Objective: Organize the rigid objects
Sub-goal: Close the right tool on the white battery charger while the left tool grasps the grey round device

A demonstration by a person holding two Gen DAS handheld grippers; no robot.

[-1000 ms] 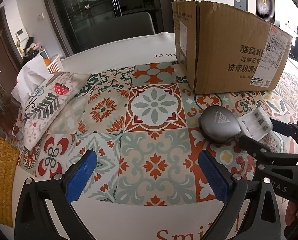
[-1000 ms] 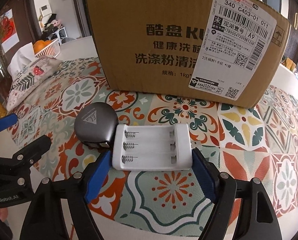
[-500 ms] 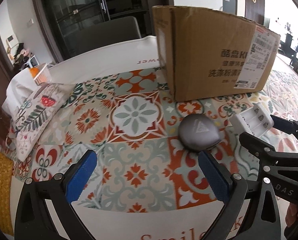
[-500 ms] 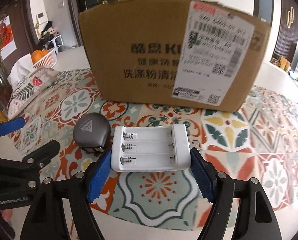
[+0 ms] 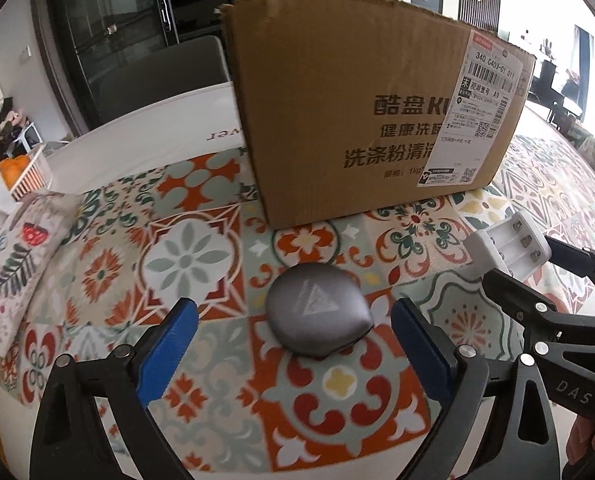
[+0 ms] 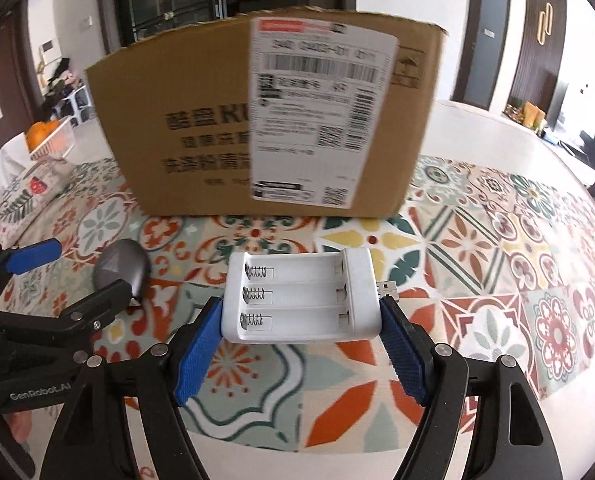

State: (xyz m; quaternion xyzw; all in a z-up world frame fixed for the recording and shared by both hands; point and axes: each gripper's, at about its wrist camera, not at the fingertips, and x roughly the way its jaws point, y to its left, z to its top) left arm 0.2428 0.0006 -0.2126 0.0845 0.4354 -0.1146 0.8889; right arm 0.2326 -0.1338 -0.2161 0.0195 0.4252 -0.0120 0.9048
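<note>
My right gripper (image 6: 299, 354) is shut on a white three-slot battery charger (image 6: 299, 296) and holds it above the patterned tablecloth (image 6: 477, 264); the charger also shows in the left wrist view (image 5: 511, 242). A grey rounded case (image 5: 317, 314) with a triangle logo lies on the cloth, just ahead of and between the blue pads of my open left gripper (image 5: 293, 344). It appears at the left of the right wrist view (image 6: 121, 270). A brown cardboard box (image 6: 265, 120) stands upright behind both objects.
A patterned cushion (image 5: 13, 264) lies at the left edge of the table. A white basket of oranges (image 5: 21, 172) sits beyond it. A dark chair (image 5: 161, 84) stands behind the table. The white table edge runs below the grippers.
My left gripper has swung right, bringing the grey case between its open pads. My right gripper has lifted the charger off the cloth and away from the case.
</note>
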